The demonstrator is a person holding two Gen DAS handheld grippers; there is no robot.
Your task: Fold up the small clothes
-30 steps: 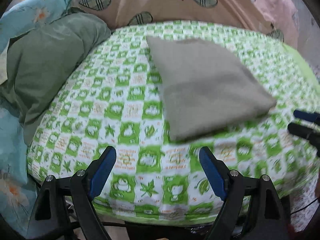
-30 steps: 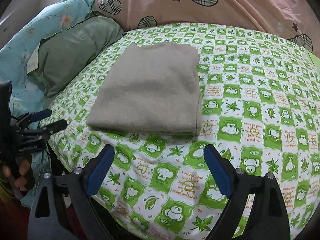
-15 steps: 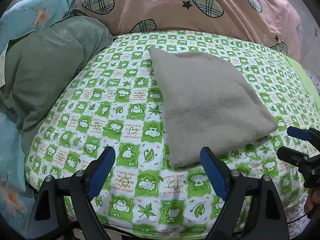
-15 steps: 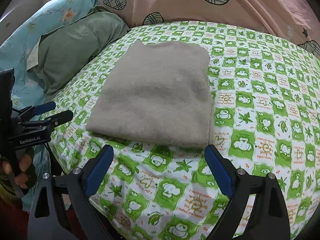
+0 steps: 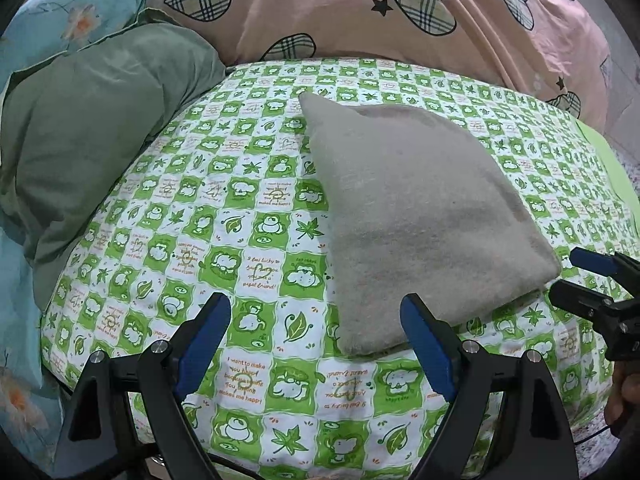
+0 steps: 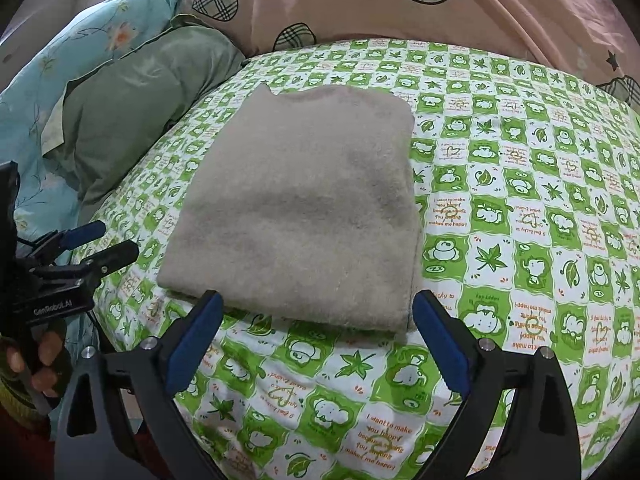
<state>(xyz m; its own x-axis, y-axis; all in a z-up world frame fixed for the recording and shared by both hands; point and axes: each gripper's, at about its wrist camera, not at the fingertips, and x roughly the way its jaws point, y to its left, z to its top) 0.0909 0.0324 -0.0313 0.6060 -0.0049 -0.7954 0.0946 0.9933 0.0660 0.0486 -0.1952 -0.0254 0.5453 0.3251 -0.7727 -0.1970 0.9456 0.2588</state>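
A grey folded garment (image 5: 416,216) lies flat on the green-and-white checked sheet (image 5: 224,216); it also shows in the right wrist view (image 6: 308,208). My left gripper (image 5: 316,320) is open and empty, its fingertips just short of the garment's near left corner. My right gripper (image 6: 316,316) is open and empty, its jaws either side of the garment's near edge. The right gripper also shows at the right of the left wrist view (image 5: 580,280), beside the garment's corner. The left gripper shows at the left of the right wrist view (image 6: 104,242).
A pink pillow with plaid hearts (image 5: 400,12) lies behind the sheet. A green pillow (image 5: 92,128) and a blue floral cover (image 5: 68,20) lie at the left. The bed's edge drops off just below both grippers.
Both grippers have moved forward toward the garment, which now looks larger and closer. Both stay open. The garment has not moved.
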